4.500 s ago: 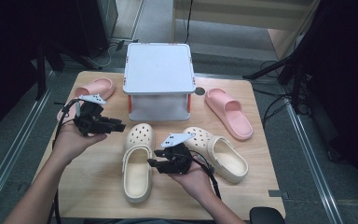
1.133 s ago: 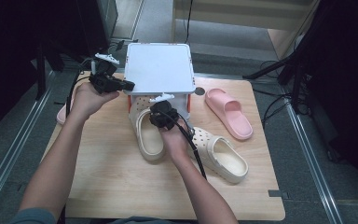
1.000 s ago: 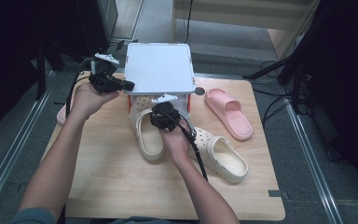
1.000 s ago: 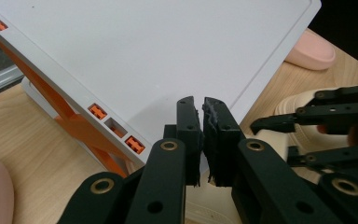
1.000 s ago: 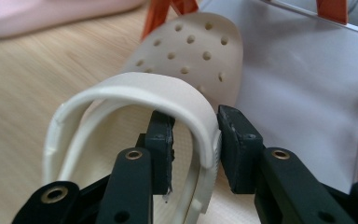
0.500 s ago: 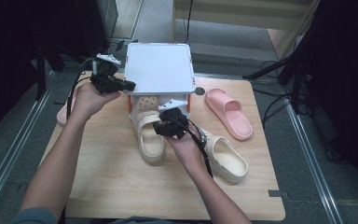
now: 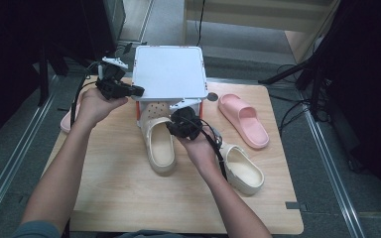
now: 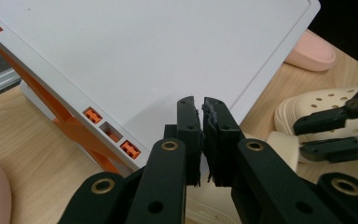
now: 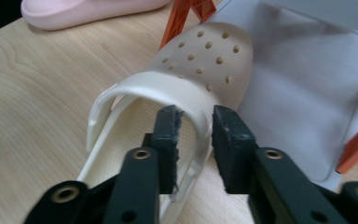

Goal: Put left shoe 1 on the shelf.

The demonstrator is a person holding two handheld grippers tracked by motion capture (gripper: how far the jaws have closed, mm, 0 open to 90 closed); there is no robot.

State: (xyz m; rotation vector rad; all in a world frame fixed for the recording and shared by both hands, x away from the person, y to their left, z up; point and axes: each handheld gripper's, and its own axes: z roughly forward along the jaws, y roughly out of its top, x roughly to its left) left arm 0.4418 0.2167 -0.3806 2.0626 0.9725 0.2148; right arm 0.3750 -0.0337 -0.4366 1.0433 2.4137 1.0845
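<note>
One cream clog (image 9: 168, 107) sits between your right gripper's (image 9: 195, 140) just-closing jaws, toe under the rack (image 7: 168, 73); your left gripper (image 8: 202, 135) is pressed together.

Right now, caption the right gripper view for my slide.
Right gripper straddling the strap of a cream clog, its toe under a white, orange-legged rack.

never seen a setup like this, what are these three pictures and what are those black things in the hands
A person holds a black two-fingered hand tool in each hand. One picture looks down on the wooden table; the other two come from cameras riding on each tool. The left gripper is shut beside the top of a white rack with orange legs. The right gripper straddles the heel strap of a cream perforated clog, toe under the rack; its fingers have just been closing, not yet pressing. Another cream clog and a pink slide sandal lie nearby.
</note>
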